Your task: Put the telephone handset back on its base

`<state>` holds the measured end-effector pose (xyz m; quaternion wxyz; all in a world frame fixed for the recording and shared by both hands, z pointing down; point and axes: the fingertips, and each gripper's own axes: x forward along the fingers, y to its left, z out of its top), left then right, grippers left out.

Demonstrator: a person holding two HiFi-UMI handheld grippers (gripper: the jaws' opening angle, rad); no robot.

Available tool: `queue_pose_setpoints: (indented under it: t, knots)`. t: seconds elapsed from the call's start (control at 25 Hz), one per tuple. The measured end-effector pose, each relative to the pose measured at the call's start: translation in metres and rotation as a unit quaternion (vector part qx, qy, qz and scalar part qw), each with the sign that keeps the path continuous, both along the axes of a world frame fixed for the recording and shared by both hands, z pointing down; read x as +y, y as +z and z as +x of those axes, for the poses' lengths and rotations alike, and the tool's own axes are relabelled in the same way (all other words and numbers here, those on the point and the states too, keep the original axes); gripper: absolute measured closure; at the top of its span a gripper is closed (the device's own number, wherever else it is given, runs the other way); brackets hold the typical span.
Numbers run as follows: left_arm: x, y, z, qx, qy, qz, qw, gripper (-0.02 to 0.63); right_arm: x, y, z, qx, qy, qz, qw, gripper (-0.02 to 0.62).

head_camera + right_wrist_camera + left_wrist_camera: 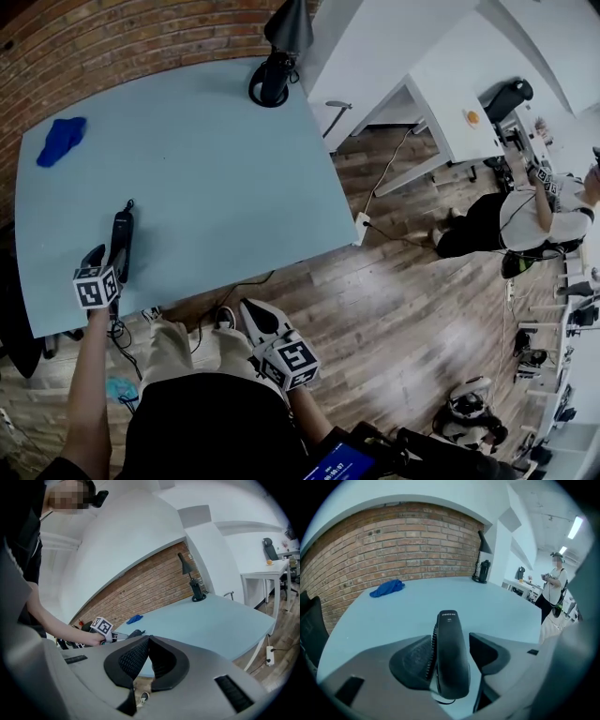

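A slim black telephone handset [121, 240] lies near the front left edge of the light blue table [216, 178]. My left gripper [103, 258] is right at it. In the left gripper view the handset [451, 658] stands lengthwise between the jaws of the left gripper [452, 644]. It leans against the left pad, and a gap shows at the right pad, so the jaws are open around it. A thin cord shows under its near end. I cannot make out a base under the handset. My right gripper [255, 317] hangs off the table over the floor, and its tips [147, 640] meet, shut and empty.
A blue cloth [62, 141] lies at the table's far left by the brick wall. A black desk lamp [275, 70] stands at the far edge. White desks [441, 84] and a standing person [525, 220] are to the right. A power strip [362, 223] lies on the wooden floor.
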<state>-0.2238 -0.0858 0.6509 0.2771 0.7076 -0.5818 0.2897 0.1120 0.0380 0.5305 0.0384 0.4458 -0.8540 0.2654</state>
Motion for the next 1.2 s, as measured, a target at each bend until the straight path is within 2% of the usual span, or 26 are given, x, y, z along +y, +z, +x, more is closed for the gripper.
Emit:
queue_pose_setpoints:
  t: [0.08, 0.16, 0.24, 0.32, 0.36, 0.4, 0.48, 0.56, 0.68, 0.76, 0.84, 0.92, 1.08, 1.2]
  knots:
    - [0.007, -0.024, -0.001, 0.018, 0.002, 0.047, 0.9987, 0.325, -0.009, -0.002, -0.012, 0.0, -0.021, 0.005, 1.0, 0.578]
    - [0.012, -0.05, 0.0, 0.035, 0.019, 0.089, 0.9953, 0.356, -0.023, -0.009, -0.032, 0.0, -0.053, 0.02, 0.998, 0.578]
    - [0.014, -0.079, 0.003, 0.045, 0.036, 0.129, 0.99, 0.362, -0.04, -0.022, -0.057, -0.002, -0.089, 0.043, 0.995, 0.578]
    - [0.012, -0.116, 0.002, 0.051, 0.04, 0.177, 0.9822, 0.401, -0.058, -0.042, -0.085, -0.004, -0.127, 0.072, 0.989, 0.578]
    - [0.011, -0.137, 0.001, 0.054, 0.041, 0.202, 0.977, 0.407, -0.068, -0.056, -0.099, -0.004, -0.145, 0.09, 0.985, 0.578]
    - [0.009, -0.159, 0.0, 0.055, 0.043, 0.228, 0.9711, 0.44, -0.078, -0.071, -0.114, -0.007, -0.162, 0.11, 0.981, 0.578]
    - [0.007, -0.207, 0.0, 0.057, 0.055, 0.277, 0.9575, 0.545, -0.097, -0.106, -0.141, -0.021, -0.188, 0.151, 0.97, 0.578]
    - [0.01, -0.253, 0.002, 0.059, 0.072, 0.32, 0.9428, 0.577, -0.11, -0.144, -0.166, -0.041, -0.204, 0.195, 0.959, 0.578]
    - [0.027, -0.304, 0.001, 0.059, 0.097, 0.374, 0.9206, 0.578, -0.107, -0.192, -0.201, -0.055, -0.225, 0.263, 0.937, 0.578]
    - [0.041, -0.313, -0.001, 0.062, 0.104, 0.386, 0.9147, 0.578, -0.096, -0.203, -0.223, -0.057, -0.241, 0.273, 0.93, 0.58]
    - [0.056, -0.3, -0.005, 0.074, 0.095, 0.374, 0.9197, 0.579, -0.084, -0.194, -0.242, -0.061, -0.258, 0.261, 0.928, 0.58]
    - [0.071, -0.274, -0.01, 0.085, 0.075, 0.347, 0.931, 0.58, -0.072, -0.176, -0.254, -0.065, -0.27, 0.241, 0.93, 0.58]
    - [0.091, -0.225, -0.015, 0.091, 0.048, 0.286, 0.9528, 0.58, -0.054, -0.139, -0.26, -0.062, -0.29, 0.207, 0.932, 0.578]
    - [0.102, -0.202, -0.022, 0.092, 0.03, 0.255, 0.9622, 0.58, -0.044, -0.122, -0.262, -0.064, -0.292, 0.181, 0.937, 0.58]
